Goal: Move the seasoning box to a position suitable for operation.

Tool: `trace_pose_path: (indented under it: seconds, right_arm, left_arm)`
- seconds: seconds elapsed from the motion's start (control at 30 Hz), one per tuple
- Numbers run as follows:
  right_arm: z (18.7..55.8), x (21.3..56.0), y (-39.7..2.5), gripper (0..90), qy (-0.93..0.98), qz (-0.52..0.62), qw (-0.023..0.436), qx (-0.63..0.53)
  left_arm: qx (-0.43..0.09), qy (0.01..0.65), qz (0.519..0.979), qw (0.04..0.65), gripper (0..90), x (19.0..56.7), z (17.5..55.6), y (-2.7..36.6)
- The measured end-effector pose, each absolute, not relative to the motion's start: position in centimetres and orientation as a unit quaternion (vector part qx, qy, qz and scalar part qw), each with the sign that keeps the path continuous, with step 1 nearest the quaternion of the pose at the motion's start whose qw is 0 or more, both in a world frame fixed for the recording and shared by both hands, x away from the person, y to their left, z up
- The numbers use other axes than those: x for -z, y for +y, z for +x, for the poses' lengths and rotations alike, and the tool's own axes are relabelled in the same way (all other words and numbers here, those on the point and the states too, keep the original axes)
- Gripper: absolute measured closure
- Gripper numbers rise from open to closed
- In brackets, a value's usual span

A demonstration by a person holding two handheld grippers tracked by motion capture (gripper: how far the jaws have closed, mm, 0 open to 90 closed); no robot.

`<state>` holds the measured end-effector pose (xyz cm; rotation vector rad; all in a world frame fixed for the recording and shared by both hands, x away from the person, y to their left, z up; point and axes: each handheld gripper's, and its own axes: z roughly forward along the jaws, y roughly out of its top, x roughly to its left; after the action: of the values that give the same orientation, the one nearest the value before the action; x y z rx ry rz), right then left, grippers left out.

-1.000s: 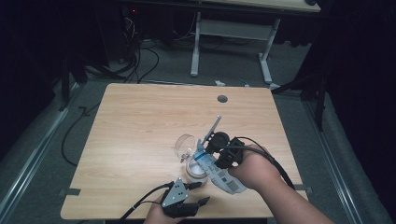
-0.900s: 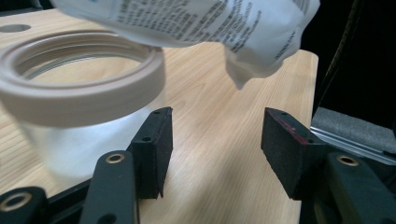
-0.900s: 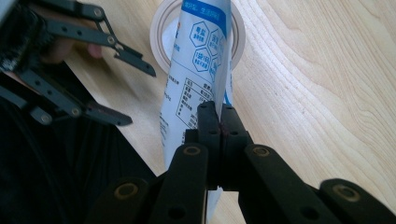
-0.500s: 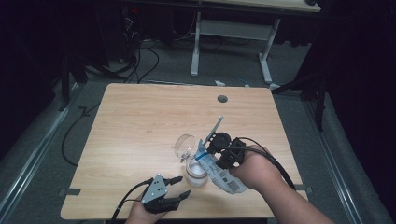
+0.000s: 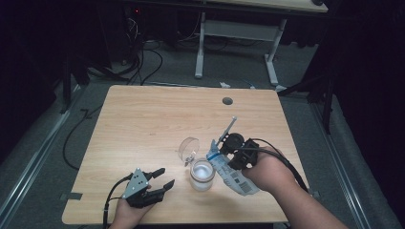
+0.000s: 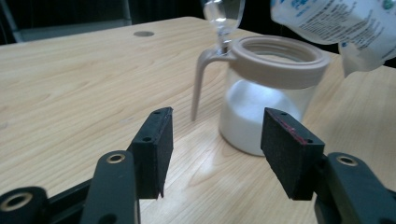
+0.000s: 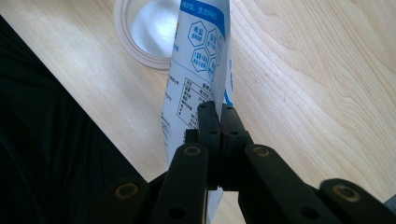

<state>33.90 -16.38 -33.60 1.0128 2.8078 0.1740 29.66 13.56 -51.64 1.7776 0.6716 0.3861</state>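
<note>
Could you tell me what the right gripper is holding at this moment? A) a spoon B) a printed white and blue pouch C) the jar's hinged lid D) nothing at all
B: in the right gripper view the right gripper has its jaws pinched shut on the printed pouch, held over the open jar of white powder.

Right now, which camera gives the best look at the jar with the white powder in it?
The left gripper view: the jar stands close and side-on, showing its beige rim, handle and white powder inside. The high view shows the jar small, from above, beside the pouch. The right gripper view catches just its rim behind the pouch.
</note>
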Motion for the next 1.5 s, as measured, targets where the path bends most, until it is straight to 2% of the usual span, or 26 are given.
trace_pose_path:
  seconds: [0.6,1.2,1.5]
  right_arm:
    - [37.0,35.3,-20.3,90.0,0.921,0.372,0.100,-0.054]
    - [39.4,38.0,-24.4,90.0,0.903,0.418,0.093,-0.035]
    - [40.1,38.3,-26.2,90.0,0.893,0.436,0.101,-0.036]
  left_arm:
    - [-0.168,0.286,0.761,0.558,44.9,51.9,29.9,13.8]
    - [-0.164,0.286,0.759,0.562,45.1,52.1,30.1,14.0]
    - [-0.166,0.293,0.756,0.561,45.7,52.1,30.3,14.5]
